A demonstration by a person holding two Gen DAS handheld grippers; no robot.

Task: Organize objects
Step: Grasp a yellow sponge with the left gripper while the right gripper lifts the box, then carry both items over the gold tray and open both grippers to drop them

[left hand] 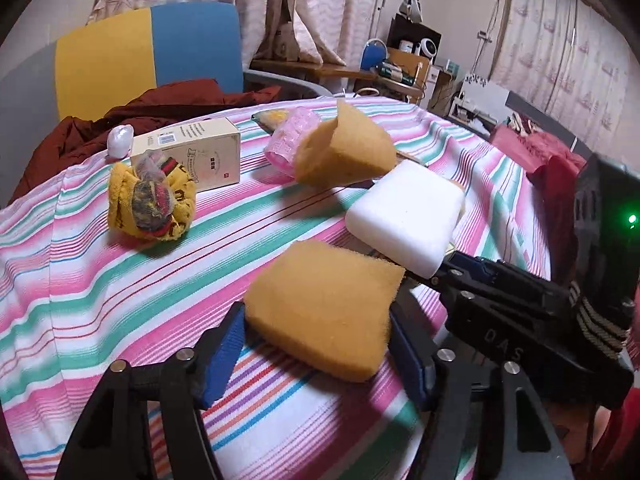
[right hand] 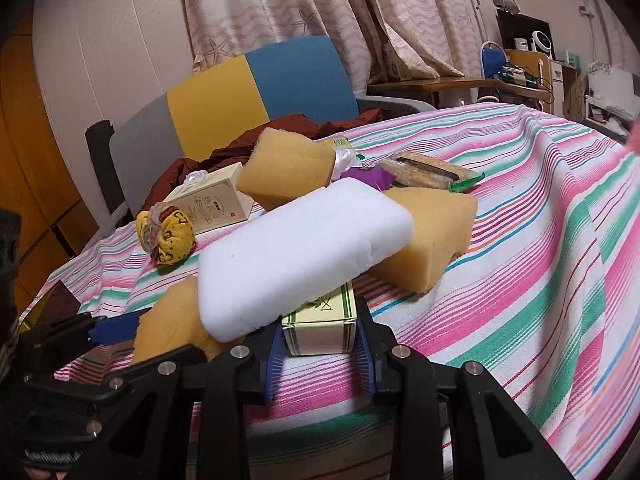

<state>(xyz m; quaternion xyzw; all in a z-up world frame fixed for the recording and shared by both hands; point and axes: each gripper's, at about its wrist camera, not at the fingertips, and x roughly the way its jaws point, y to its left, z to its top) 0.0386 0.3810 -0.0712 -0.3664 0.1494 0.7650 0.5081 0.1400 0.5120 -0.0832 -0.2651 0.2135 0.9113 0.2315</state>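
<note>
My left gripper (left hand: 316,344) is shut on a yellow sponge (left hand: 324,308), held just over the striped tablecloth (left hand: 100,300); it also shows in the right wrist view (right hand: 168,324). My right gripper (right hand: 320,344) is shut on a small cream and green box (right hand: 322,326), and a white foam block (right hand: 296,256) rests on top of that box. In the left wrist view the white block (left hand: 404,216) sits at the right gripper's tip. Another yellow sponge (left hand: 344,148) stands farther back, and one more (right hand: 432,232) lies behind the white block.
A yellow rolled cloth bundle (left hand: 154,200), a cream carton (left hand: 200,152), a pink mesh item (left hand: 290,136) and a white knob (left hand: 120,140) lie on the table. Flat packets (right hand: 432,172) lie farther back. A blue and yellow chair (left hand: 152,56) with red cloth stands behind.
</note>
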